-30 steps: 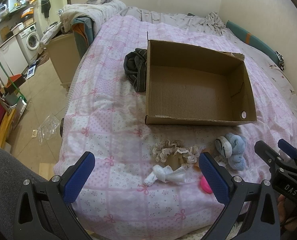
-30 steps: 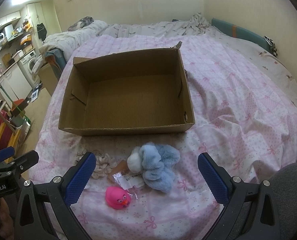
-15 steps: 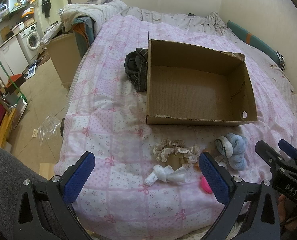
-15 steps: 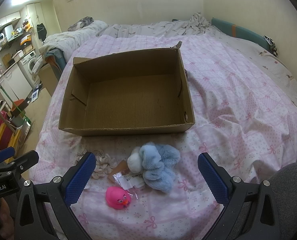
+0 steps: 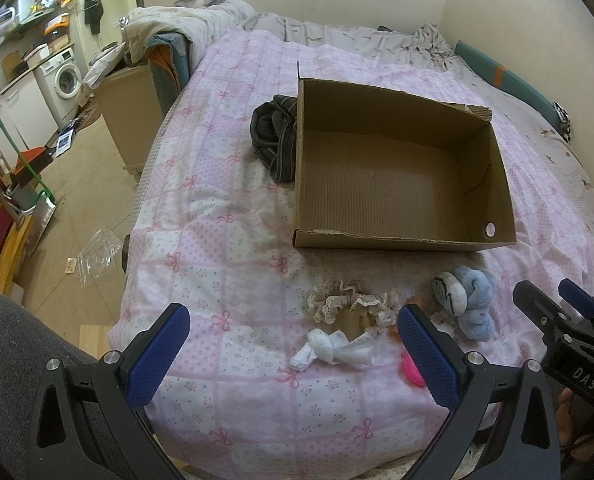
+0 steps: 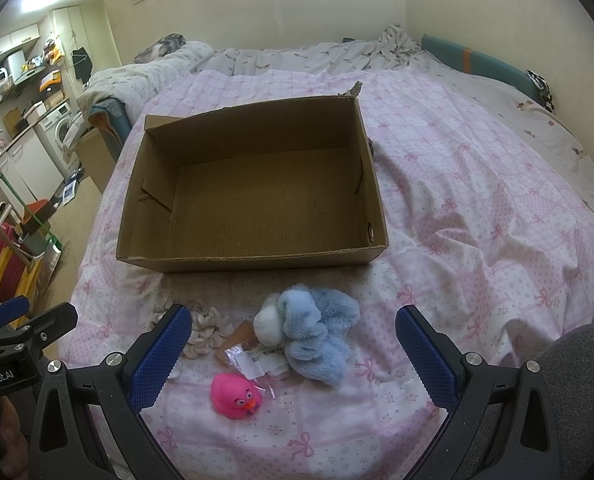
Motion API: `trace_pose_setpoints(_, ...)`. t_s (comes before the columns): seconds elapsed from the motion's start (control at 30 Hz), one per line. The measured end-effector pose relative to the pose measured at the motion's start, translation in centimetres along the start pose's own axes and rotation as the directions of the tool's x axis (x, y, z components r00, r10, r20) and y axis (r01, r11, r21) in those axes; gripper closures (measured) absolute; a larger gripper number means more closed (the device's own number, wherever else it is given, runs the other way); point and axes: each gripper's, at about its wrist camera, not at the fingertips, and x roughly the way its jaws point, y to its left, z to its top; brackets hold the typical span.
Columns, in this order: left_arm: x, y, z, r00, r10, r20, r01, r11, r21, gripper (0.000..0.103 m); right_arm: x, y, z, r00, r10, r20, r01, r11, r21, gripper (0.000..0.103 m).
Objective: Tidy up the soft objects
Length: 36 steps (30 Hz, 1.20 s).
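An empty cardboard box (image 5: 397,168) (image 6: 253,196) stands on the pink bed. In front of it lie a beige lace scrunchie (image 5: 349,304) (image 6: 205,328), a white knotted cloth (image 5: 333,350), a blue and white fluffy toy (image 5: 467,300) (image 6: 313,332), a pink rubber duck (image 6: 235,394) (image 5: 413,372) and a plastic packet (image 6: 257,358). My left gripper (image 5: 297,356) is open above the near bed edge, in front of the white cloth. My right gripper (image 6: 297,356) is open, in front of the duck and fluffy toy. Both are empty.
A dark rolled garment (image 5: 273,140) lies against the box's left wall. Crumpled bedding (image 6: 297,56) lies at the far end of the bed. A bin (image 5: 125,116), a washing machine (image 5: 67,80) and floor clutter stand left of the bed.
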Motion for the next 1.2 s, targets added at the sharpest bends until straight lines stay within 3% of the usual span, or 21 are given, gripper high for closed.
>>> trace_pose_setpoints(0.63,0.4,1.0,-0.6,1.0,0.002,-0.006,-0.002,1.0,-0.005,0.0,0.1,0.0,-0.1,1.0,0.005,-0.007,-0.005,1.0,-0.003,0.0)
trace_pose_setpoints(0.77,0.2,1.3,0.0,0.999,-0.005,-0.039,0.004,0.999,-0.034,0.0,-0.3,-0.2,0.3,1.0,0.002,-0.001,-0.002,1.0,0.01,0.0)
trace_pose_setpoints(0.93,0.2,2.3,2.0,0.995,-0.033,-0.094,0.024,0.995,-0.096,0.0,-2.2,-1.0,2.3,0.998,0.062,0.016,-0.063,0.996,0.065,0.0)
trace_pose_setpoints(1.1,2.0,3.7,3.6,0.983,-0.015,-0.183,-0.015,0.987,-0.158,0.0,-1.0,-2.1,4.5,0.99,0.118,-0.083,-0.11,0.99,0.094,0.0)
trace_pose_setpoints(1.2,4.1,4.4,3.9,0.966,-0.041,-0.256,-0.008,0.982,-0.191,0.0,0.9,-2.7,5.3,0.976,0.122,-0.181,-0.109,0.991,0.078,0.0)
